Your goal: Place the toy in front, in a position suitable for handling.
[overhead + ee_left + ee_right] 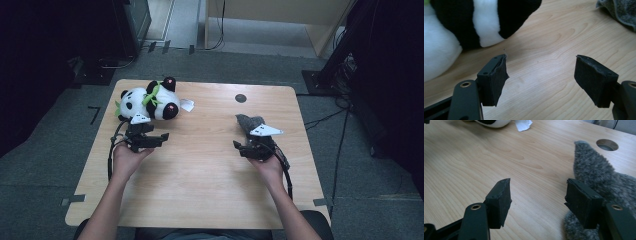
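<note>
Fuzzy grey plush (pixel 596 173), fluffy rounded panda (pixel 147 100)

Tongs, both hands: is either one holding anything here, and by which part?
Nothing is held. The left tongs stand open over bare table beside the panda; the right tongs stand open next to the grey plush, with nothing between their pads.

Two bare forearms are stretched out from the near edge. The left gripper (pixel 159 136) is held in the left hand (pixel 126 159), at the left, and is pointed to the right. Its jaws are spread wide, with nothing between them. The right gripper (pixel 239 146) is held in the right hand (pixel 268 167), at the right, and is pointed left. Its jaws are parted too, and nothing is pinched.
</note>
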Action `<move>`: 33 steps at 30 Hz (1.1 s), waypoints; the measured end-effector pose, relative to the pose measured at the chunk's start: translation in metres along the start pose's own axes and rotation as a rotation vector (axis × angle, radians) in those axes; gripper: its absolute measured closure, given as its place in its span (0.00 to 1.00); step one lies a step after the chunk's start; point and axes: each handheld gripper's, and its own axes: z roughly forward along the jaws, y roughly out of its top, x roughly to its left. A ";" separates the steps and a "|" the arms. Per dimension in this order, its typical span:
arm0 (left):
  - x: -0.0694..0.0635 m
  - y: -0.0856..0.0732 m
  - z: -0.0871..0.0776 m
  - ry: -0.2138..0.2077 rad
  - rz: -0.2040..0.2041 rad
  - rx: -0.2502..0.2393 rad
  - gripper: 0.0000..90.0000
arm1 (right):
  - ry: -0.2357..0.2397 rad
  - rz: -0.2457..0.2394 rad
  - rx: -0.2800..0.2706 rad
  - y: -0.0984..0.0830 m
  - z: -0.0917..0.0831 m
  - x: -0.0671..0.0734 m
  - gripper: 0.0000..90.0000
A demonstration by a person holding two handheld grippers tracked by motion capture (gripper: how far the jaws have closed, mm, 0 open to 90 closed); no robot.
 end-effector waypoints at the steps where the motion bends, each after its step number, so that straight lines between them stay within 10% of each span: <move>1: 0.000 0.000 0.000 0.003 0.002 0.002 0.29 | -0.006 -0.002 -0.001 0.000 -0.001 -0.002 0.41; 33: 0.060 0.043 -0.003 0.098 -0.019 -0.054 0.34 | -0.104 0.076 -0.001 -0.003 -0.001 -0.035 0.42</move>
